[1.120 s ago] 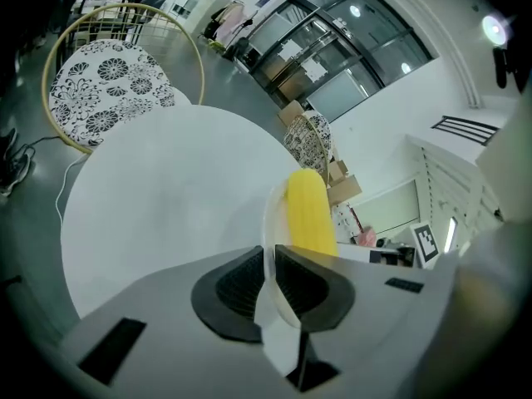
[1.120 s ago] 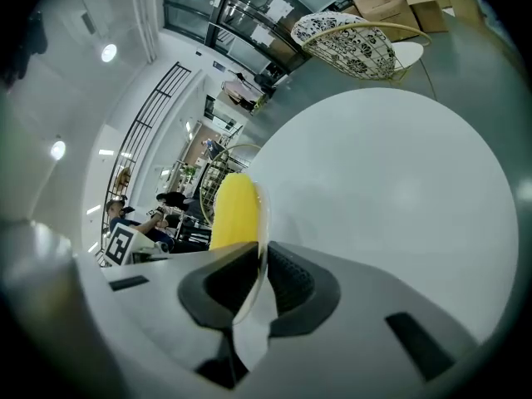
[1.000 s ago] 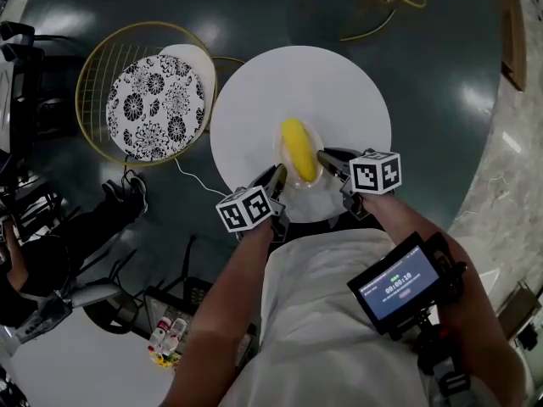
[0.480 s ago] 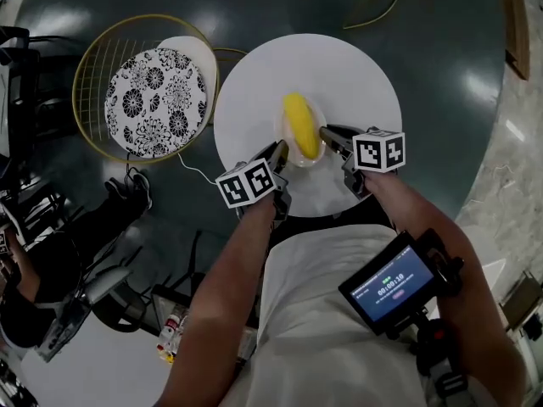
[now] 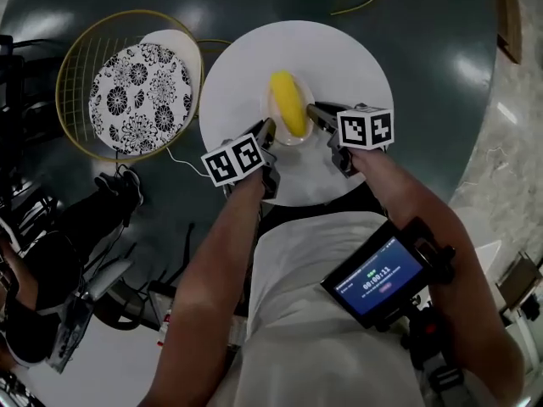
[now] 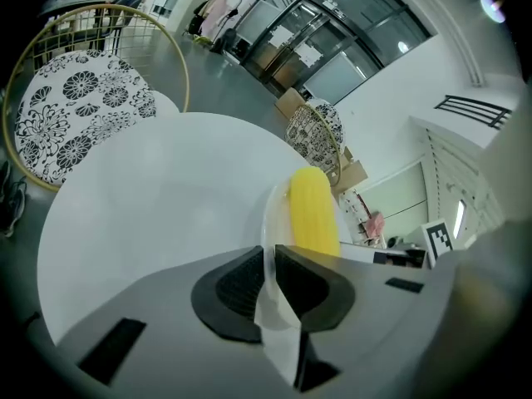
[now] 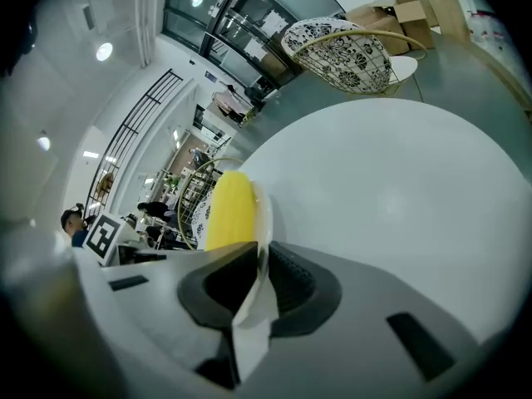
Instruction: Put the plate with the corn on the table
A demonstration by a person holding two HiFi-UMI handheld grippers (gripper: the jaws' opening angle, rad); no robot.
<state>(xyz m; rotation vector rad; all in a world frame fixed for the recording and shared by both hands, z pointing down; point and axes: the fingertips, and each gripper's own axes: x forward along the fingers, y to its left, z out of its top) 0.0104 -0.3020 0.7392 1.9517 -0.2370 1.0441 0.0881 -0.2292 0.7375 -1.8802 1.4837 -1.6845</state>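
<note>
A round white table (image 5: 356,58) lies under the plate (image 5: 293,140) with corn (image 5: 288,104).

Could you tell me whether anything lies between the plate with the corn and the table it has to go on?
Nothing visible does. The left tool and right tool each clamp the rim of the shallow pale plate carrying the yellow corn cob, and the round white table around it is bare.
</note>
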